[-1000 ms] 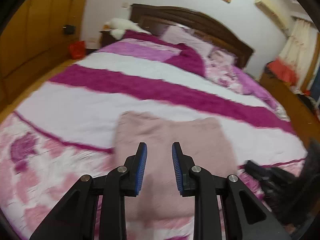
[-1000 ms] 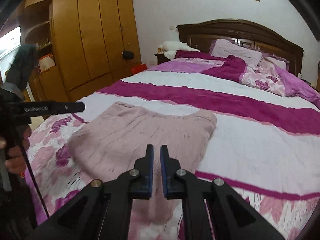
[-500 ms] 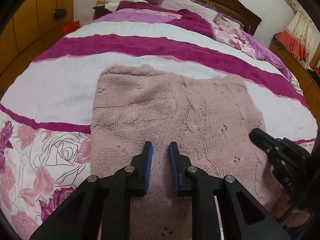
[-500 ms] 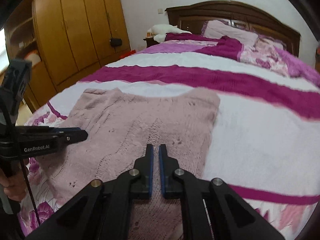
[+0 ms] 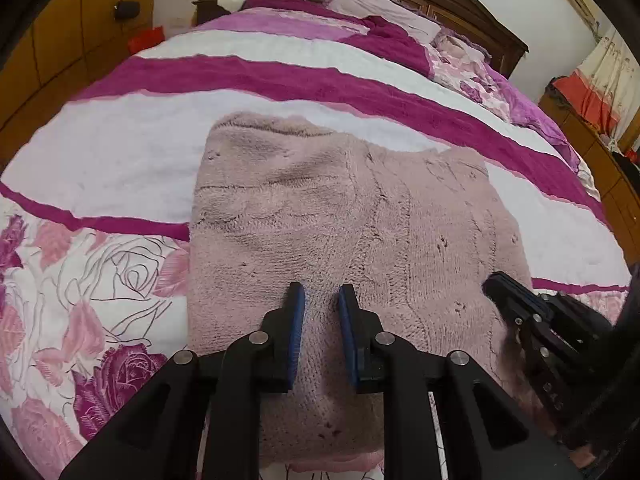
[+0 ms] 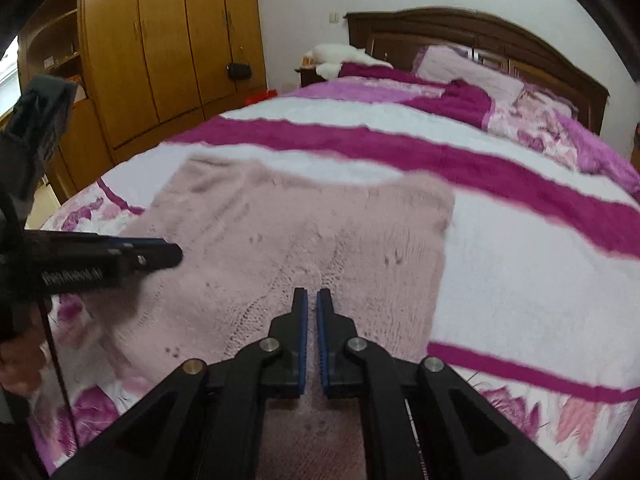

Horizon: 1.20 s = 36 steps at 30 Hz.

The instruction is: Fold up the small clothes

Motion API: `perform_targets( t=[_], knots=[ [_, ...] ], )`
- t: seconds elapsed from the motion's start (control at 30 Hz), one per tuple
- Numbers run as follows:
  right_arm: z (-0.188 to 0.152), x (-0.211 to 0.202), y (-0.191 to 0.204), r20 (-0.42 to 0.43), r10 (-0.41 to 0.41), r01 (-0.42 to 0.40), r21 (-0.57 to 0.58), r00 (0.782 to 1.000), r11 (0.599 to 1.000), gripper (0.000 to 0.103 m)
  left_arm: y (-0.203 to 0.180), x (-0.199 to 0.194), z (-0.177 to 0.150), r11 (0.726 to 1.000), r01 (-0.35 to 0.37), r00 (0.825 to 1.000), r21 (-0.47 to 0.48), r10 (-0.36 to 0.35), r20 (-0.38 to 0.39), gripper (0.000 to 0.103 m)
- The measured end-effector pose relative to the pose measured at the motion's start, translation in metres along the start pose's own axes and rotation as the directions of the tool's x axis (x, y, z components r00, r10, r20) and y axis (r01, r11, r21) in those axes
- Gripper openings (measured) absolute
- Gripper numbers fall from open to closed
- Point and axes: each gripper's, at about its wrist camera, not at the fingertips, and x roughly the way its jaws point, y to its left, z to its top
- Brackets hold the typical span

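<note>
A dusty-pink knitted garment (image 5: pixel 344 216) lies flat on the striped magenta-and-white bedspread (image 5: pixel 120 152), spreading ahead of and beneath both pairs of fingers. The left gripper (image 5: pixel 321 300) is clenched with nothing between its blue pads, its tips over the knit's near part. The right gripper (image 6: pixel 312 300) is likewise closed and empty, pointing down at the same garment. Beyond the fingers, pillows (image 6: pixel 468 68) lean against the dark headboard (image 6: pixel 480 32).
</note>
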Motion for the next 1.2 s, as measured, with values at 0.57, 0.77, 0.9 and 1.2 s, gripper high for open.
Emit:
perform_targets(
  t=[0.57, 0.77, 0.9, 1.2],
  knots=[
    [-0.011, -0.004, 0.009, -0.050, 0.012, -0.012, 0.010, 0.999, 1.000, 0.000, -0.015, -0.009, -0.018, 0.990, -0.088, 0.996, 0.110, 0.087, 0.014, 0.000],
    [-0.006, -0.012, 0.011, -0.060, 0.011, -0.010, 0.020, 0.998, 1.000, 0.002, -0.017, -0.024, -0.016, 0.993, -0.033, 0.999, 0.116, 0.030, 0.030, 0.005],
    [0.000, -0.037, 0.010, 0.021, 0.110, -0.111, 0.083, 0.994, 0.990, 0.035, -0.019, -0.049, -0.013, 0.988, 0.041, 0.994, 0.152, -0.056, 0.096, 0.022],
    [0.032, -0.070, -0.033, 0.139, 0.154, -0.180, 0.198, 0.978, 0.964, 0.077, 0.017, -0.066, 0.012, 0.992, 0.073, 0.974, 0.104, -0.093, 0.205, 0.051]
  ],
)
